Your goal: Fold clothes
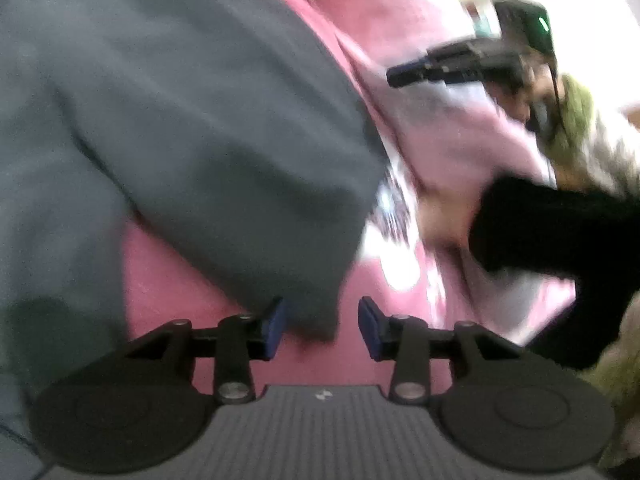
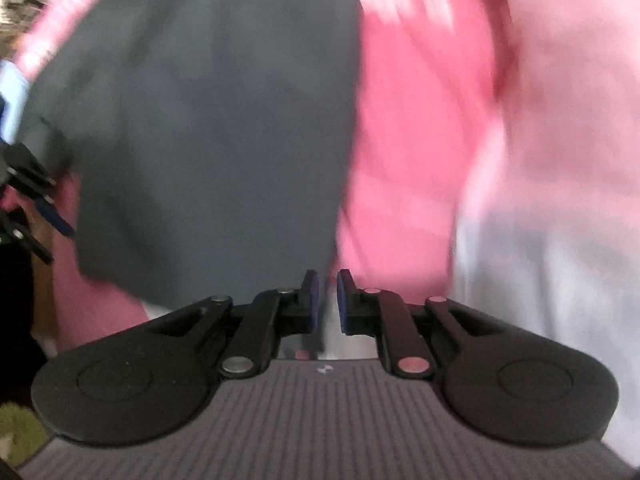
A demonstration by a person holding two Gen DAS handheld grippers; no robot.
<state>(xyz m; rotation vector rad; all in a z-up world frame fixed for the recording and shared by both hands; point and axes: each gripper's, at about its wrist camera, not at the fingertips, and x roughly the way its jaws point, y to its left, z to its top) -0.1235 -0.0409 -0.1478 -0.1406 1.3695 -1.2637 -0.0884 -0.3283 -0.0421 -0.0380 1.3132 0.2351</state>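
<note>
scene: grey garment [image 1: 192, 128] lies on pink cloth [image 1: 168, 280] | left tool [image 1: 322, 326]: jaws apart, garment's corner between, unpinched | right tool [image 2: 328, 300]: narrow gap, apparently empty | advice: flatten the fold, regrip the hem squarely

In the left wrist view the grey garment [image 1: 192, 128] fills the upper left, a black sleeve [image 1: 552, 240] blocks the right, leaving bare pink cloth [image 1: 168, 292] lower centre.
</note>
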